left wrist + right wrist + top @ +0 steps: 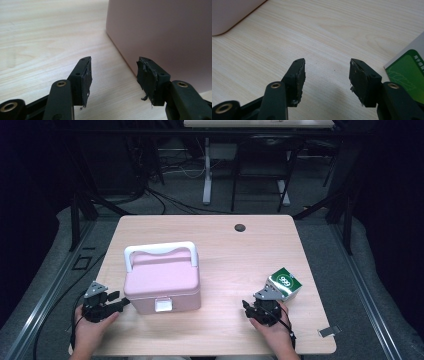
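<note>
**Both grippers empty beside the pink case and the green carton**

The pink case sits left of centre on the table, lid down, white handle folded back over the lid and a white latch on the near face; in the left gripper view its pink wall is cut off at the top and right, so neither lid nor latch can be made out there; in the right gripper view just a rounded corner of it enters at the upper left. The green and white carton stands tilted near the right side of the table, its near part hidden behind the right gripper; the right gripper view catches a cropped corner of it, its print too small to read.

The left gripper lies low at the near left corner of the case, jaws apart with bare wood between them, one pad just beside the case wall, though whether it touches I cannot tell; the right gripper's jaws also stand apart over bare wood, the carton just off to one side, nothing gripped.

Open tabletop runs between case and carton and across the far half, broken by a dark round hole; both hands sit close to the near edge; a small grey tab lies at the near right corner.
</note>
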{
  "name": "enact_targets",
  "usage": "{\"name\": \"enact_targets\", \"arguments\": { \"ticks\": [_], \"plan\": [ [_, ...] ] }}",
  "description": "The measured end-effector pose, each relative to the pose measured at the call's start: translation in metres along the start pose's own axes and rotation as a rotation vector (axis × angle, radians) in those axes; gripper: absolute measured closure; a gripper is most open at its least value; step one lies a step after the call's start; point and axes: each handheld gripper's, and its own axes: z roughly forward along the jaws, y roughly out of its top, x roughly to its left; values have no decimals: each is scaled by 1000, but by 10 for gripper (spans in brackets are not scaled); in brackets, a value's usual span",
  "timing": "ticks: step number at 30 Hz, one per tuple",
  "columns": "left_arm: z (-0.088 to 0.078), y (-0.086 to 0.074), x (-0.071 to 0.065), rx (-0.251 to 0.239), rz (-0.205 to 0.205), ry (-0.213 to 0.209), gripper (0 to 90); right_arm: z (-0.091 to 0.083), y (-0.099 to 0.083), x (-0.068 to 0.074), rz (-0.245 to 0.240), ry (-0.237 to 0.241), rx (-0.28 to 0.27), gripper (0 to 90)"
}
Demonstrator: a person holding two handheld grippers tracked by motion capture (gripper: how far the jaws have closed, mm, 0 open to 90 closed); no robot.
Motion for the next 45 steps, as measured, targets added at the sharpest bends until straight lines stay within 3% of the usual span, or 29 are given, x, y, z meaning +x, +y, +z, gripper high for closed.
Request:
{"name": "enact_targets", "arguments": {
  "ticks": [2,5,7,8,10,14,20,27,30,35,41,42,45],
  "plan": [
    [-6,0,-2,-28,-16,1,455,-1,0,1,0,-17,-10,464],
    [-8,1,-3,-34,-16,7,460,-2,3,-1,32,12,-22,465],
    [-9,1,-3,-53,-25,6,474,-2,3,-2,38,4,-41,529],
    [-9,1,-3,-58,-28,1,480,-2,4,-3,59,38,-43,531],
    [-9,1,-4,-61,-26,1,502,-3,4,-3,66,56,-55,544],
    [-11,2,-6,-58,-30,-3,559,-5,4,-3,63,27,-60,570],
    [-12,3,-6,-58,-37,-6,612,-4,4,-4,88,73,-54,661],
    [-9,7,-8,-41,-54,-32,739,-1,9,2,70,98,-49,734],
    [-8,10,-14,-37,-25,-41,788,1,16,4,63,100,-51,787],
    [-9,11,-16,-42,-16,-42,859,2,22,7,59,115,-58,836],
    [-8,13,-17,-43,-19,-51,898,6,31,16,32,127,-63,894],
    [-7,14,-18,-37,-9,-56,899,8,36,18,23,151,-73,900],
    [-6,15,-21,-36,5,-54,900,11,42,23,16,158,-75,900]
  ]
}}
